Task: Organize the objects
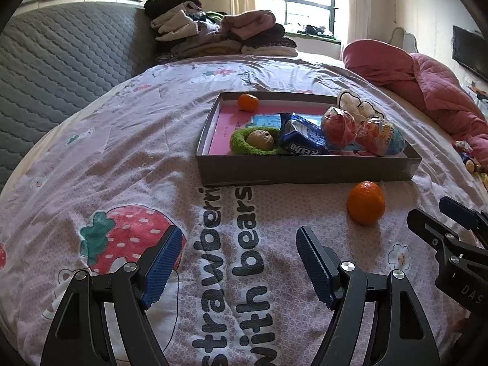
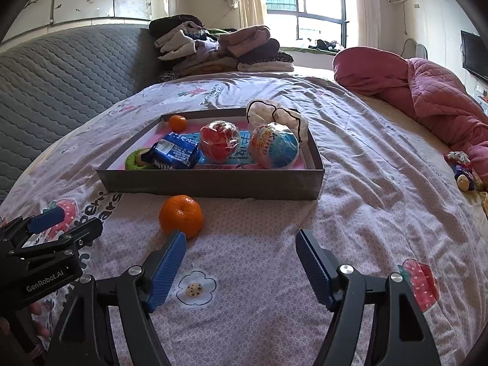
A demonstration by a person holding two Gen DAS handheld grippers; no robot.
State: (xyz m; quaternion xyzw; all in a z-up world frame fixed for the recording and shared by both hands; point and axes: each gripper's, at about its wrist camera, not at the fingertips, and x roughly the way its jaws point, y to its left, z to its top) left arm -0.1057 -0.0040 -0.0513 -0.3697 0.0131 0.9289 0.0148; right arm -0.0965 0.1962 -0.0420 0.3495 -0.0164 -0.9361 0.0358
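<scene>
The pink printed cotton bedsheet [image 2: 350, 183] looked matt and creased. The shallow grey cardboard box [image 2: 213, 183] was dull, while the blue foil snack packet [image 2: 174, 152] and clear-wrapped red ball [image 2: 218, 141] shone glossy.

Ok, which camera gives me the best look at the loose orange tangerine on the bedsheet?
Right wrist: the round orange tangerine sits near centre, stem dimple visible, just ahead of the open right tongs. Left wrist shows it smaller, off right.

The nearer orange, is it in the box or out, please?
Out: the orange lies on the bedsheet in front of the box wall.
</scene>
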